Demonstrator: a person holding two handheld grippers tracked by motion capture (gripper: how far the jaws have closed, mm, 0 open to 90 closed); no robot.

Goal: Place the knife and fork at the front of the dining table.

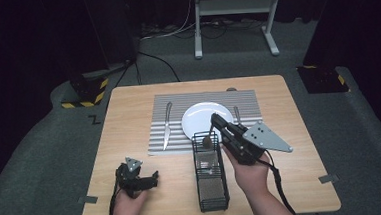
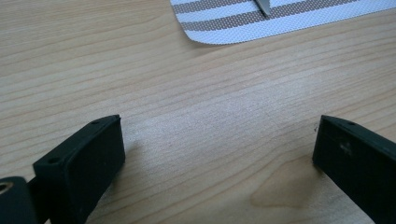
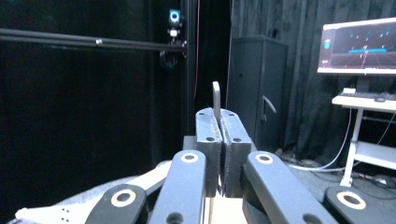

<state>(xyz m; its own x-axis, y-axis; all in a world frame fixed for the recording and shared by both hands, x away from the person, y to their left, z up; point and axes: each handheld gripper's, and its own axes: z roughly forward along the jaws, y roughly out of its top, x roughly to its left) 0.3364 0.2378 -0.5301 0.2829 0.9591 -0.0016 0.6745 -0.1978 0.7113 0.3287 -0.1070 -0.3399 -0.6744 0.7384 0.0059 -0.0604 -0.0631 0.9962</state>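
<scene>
1. Fingers of the right gripper [image 3: 219, 122] are seen pressed together on a thin metal handle, a spoon [image 1: 210, 135], whose end sticks up above the tips in the right gripper view.
2. From the high view, the right gripper [image 1: 214, 118] is held above the desk [image 1: 130, 141] at about the centre, tilted toward 11 o'clock, with the spoon hanging down from it.
3. Its bowl is seen at the far end of a black wire basket [image 1: 211, 174], right at the rim; whether it touches the wire cannot be told.
4. The basket is stood lengthwise on the desk toward 6 o'clock, between the two hands.
5. Fingers of the left gripper [image 2: 215, 140] are spread wide, with bare wood between them.
6. That left gripper [image 1: 153, 179] is held low near the desk at about 7 o'clock, pointed toward 3 o'clock.
7. A striped placemat [image 1: 175, 138] is laid toward 12 o'clock, its corner showing at the top of the left gripper view.
8. A white plate [image 1: 201, 117] is set on the mat's middle.
9. A knife [image 1: 167, 126] is laid on the mat at the plate's 9 o'clock.
10. Another utensil [image 1: 237, 115] is lying at the plate's 3 o'clock, partly hidden by the right gripper.
</scene>
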